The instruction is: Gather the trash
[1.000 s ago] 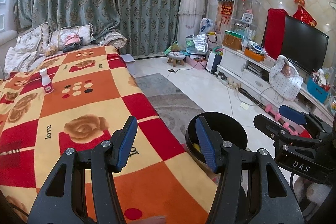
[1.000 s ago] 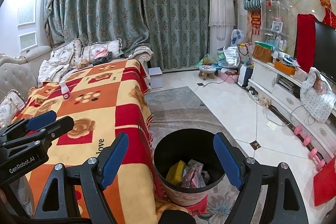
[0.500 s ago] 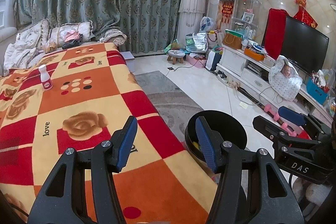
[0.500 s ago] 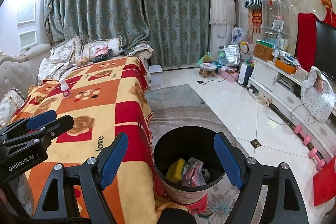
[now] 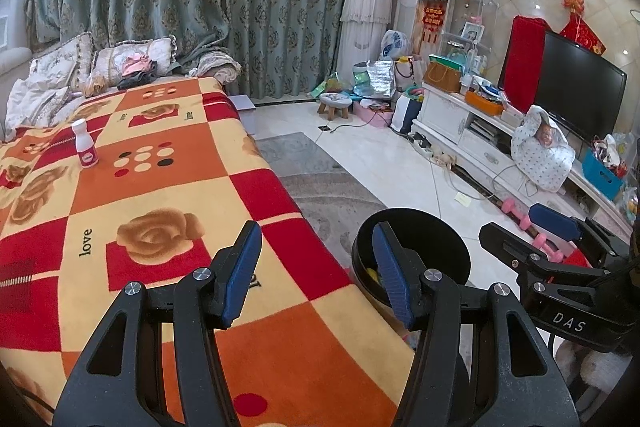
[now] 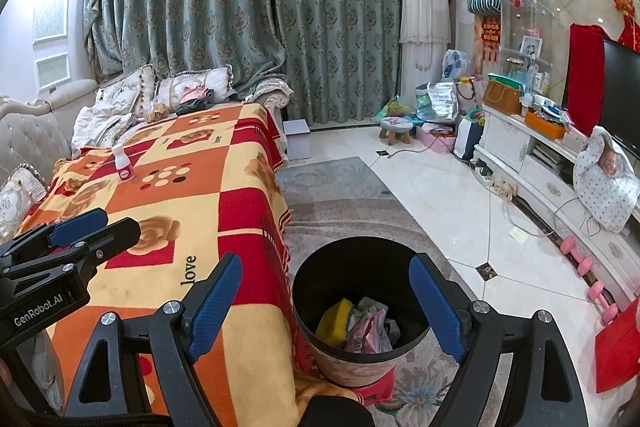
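A black trash bin (image 6: 352, 243) stands on the floor beside the blanket-covered surface (image 6: 192, 195). It holds a yellow sponge (image 6: 336, 319) and a crumpled pink bag (image 6: 368, 331). My right gripper (image 6: 326, 263) hangs open above the bin, with nothing between its blue pads. My left gripper (image 5: 317, 231) is open and empty over the blanket's near edge, with the bin (image 5: 432, 227) just to its right. A small white bottle with a pink label (image 5: 85, 149) stands upright far back on the blanket, also in the right wrist view as the bottle (image 6: 123, 163).
Pillows and clothes (image 5: 132, 65) pile up at the far end by the green curtains. A grey rug (image 6: 340, 187) and white tiles lie to the right. Pink dumbbells (image 6: 588, 263), a low white TV cabinet (image 5: 472, 131) and a small stool (image 6: 396, 129) line the right side.
The right gripper's jaws have spread slightly wider over the bin. Both hands and the bottle stay where they were.
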The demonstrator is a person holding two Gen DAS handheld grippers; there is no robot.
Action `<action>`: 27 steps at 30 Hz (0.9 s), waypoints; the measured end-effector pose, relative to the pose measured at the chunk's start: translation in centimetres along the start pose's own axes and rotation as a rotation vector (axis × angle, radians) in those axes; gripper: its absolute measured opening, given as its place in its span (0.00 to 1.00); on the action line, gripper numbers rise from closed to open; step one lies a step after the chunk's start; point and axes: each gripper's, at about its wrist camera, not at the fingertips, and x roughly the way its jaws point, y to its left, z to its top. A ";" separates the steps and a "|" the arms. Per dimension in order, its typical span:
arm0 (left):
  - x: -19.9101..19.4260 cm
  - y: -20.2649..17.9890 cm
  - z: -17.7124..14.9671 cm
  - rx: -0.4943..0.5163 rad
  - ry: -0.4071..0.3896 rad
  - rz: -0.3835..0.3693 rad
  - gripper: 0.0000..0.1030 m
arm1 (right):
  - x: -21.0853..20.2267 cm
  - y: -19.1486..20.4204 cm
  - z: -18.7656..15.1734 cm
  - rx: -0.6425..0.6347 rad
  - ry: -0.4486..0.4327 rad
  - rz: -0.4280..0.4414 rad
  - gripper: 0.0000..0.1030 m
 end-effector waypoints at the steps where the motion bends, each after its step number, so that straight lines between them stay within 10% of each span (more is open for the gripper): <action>1: 0.0 0.1 0.1 0.000 0.000 -0.001 0.55 | 0.0 0.0 0.0 0.000 0.000 0.001 0.81; 27: 0.1 -1.6 -2.0 -0.019 0.036 -0.019 0.55 | 1.0 -0.7 -1.1 -0.007 0.030 0.002 0.82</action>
